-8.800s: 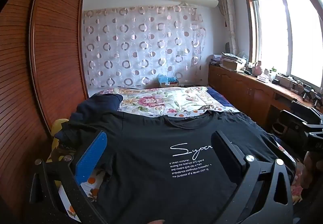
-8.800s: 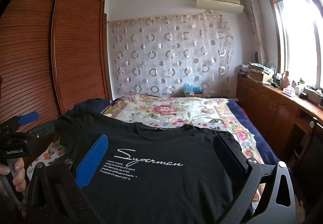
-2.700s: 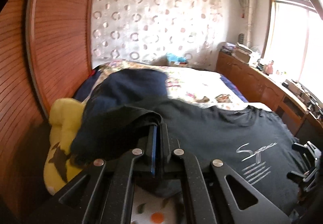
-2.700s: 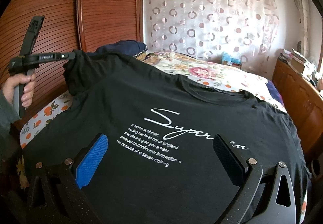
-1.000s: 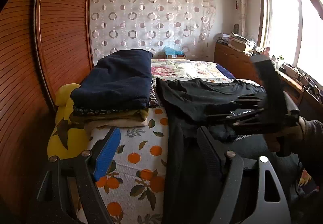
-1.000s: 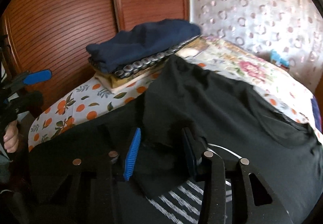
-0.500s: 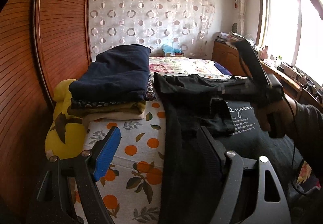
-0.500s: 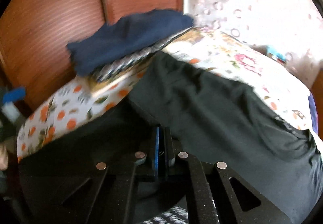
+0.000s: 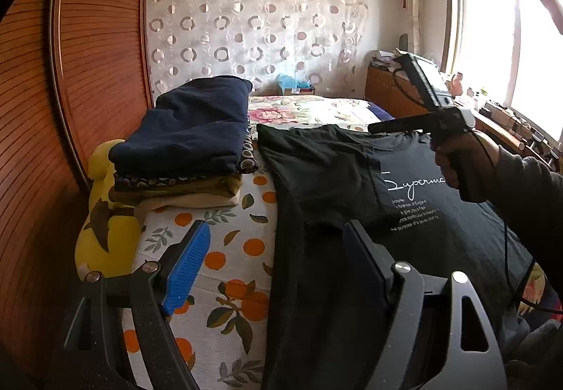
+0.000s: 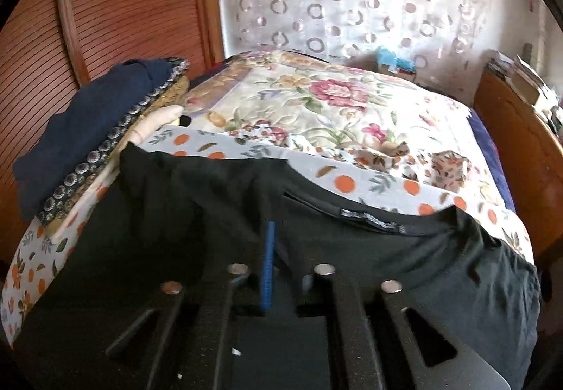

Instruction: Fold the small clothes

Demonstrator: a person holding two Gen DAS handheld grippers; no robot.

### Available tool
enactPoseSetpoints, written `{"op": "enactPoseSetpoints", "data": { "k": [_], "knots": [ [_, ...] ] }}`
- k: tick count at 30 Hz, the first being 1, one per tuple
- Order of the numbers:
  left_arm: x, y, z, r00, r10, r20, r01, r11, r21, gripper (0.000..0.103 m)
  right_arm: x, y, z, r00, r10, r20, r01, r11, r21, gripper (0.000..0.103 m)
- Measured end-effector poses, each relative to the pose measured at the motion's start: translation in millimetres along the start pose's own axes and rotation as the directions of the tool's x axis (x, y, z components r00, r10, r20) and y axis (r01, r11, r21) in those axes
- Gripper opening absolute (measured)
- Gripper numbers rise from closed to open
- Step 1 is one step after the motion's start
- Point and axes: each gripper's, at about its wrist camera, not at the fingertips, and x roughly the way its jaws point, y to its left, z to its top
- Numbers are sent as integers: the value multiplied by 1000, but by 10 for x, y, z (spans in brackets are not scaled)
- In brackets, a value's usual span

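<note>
- Black cotton T-shirt with white script lettering (image 9: 355, 178) lies spread on the bed (image 9: 225, 270), over the white sheet printed with oranges and leaves (image 9: 242, 249); its left sleeve part is folded inward across the chest, covering the start of the lettering, and its neckline (image 10: 369, 221) points toward the floral quilt (image 10: 316, 98) farther up the bed
- left gripper (image 9: 278, 266), black-framed with one blue ribbed pad (image 9: 186, 270) and one dark pad, hovers low over the near left edge of the shirt; its jaws stand wide apart with nothing clamped, the blue pad above bare sheet and the dark one above black cloth
- right gripper (image 10: 281, 263) sits just above the shirt near the collar; its jaws have just been opening from a full close and now show a narrow gap; whether cloth is between the pads I cannot tell, since the tips are blurred against the dark fabric
- in the left wrist view a hand in a dark sleeve (image 9: 461, 161) carries that right gripper over the shirt's upper right part
- stack of folded clothes topped by a navy garment (image 9: 190, 133) rests just beside the shirt's left edge, against the slatted brown wooden wardrobe (image 9: 102, 55); a yellow plush toy (image 9: 109, 224) lies below the stack
</note>
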Motion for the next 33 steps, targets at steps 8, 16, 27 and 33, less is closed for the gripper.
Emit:
{"op": "enactPoseSetpoints", "data": {
  "k": [8,16,27,33],
  "knots": [
    [27,-131,24,1000,-15,-1,15,1000,10,79,-634,-196,-351,998,22,57,-21,999,-29,58],
    [64,-359,65,999,-43,-3,43,998,37,79,-1304,-451,-941,995,11,100,-8,999,-36,58],
    [200,-658,150,995,-96,-18,97,993,69,79,-1888,-885,-1653,990,-100,95,97,995,33,58],
    [449,-806,248,991,-121,-59,127,986,112,79,-1841,-1274,-1898,984,-175,35,170,978,122,58]
  ]
}}
